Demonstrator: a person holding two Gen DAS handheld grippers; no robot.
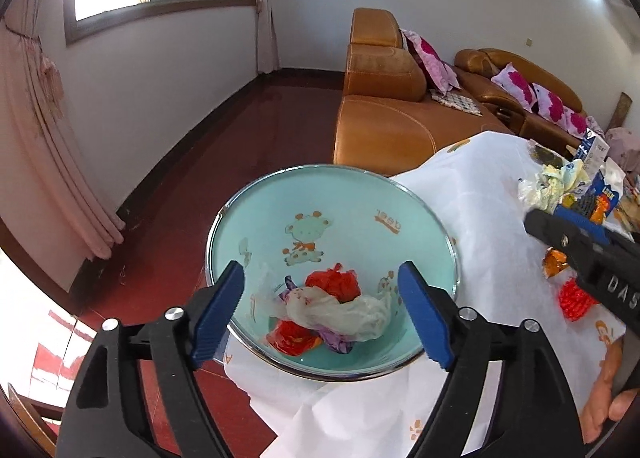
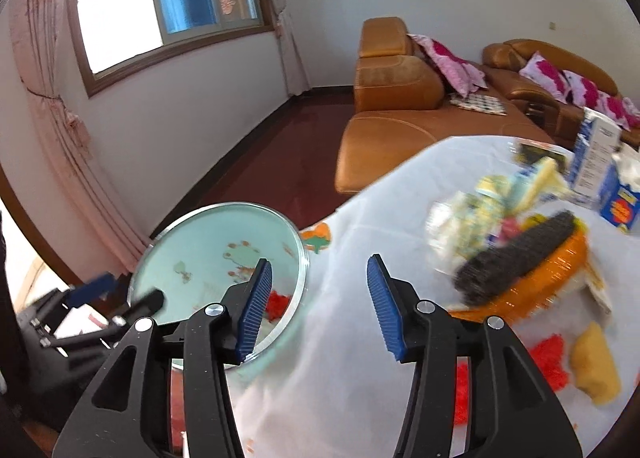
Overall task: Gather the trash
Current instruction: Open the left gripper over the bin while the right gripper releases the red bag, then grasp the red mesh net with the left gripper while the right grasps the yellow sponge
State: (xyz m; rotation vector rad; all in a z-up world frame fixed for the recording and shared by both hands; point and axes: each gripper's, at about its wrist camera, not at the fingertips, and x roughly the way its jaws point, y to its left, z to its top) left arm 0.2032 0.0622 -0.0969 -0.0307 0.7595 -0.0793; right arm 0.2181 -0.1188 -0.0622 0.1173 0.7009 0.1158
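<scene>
A pale green trash bin (image 1: 340,198) with a metal rim and cartoon prints stands beside the table, below my left gripper (image 1: 320,310), which is open and empty above its mouth. Inside lie a crumpled whitish plastic bag (image 1: 344,312), red wrappers (image 1: 334,284) and a purple scrap. My right gripper (image 2: 318,304) is open and empty above the white tablecloth (image 2: 360,358), just right of the bin (image 2: 208,242). Trash lies on the table: crumpled yellowish wrappers (image 2: 480,218), a black strip on an orange wrapper (image 2: 532,278), red scraps (image 2: 548,362) and a yellow piece (image 2: 596,366). The right gripper also shows in the left wrist view (image 1: 576,230).
Blue and white cartons (image 2: 600,162) stand at the table's far right. An orange leather sofa (image 2: 400,126) with pink pillows is behind the table. Dark red floor (image 1: 260,118) runs left to a white wall, window and pink curtains.
</scene>
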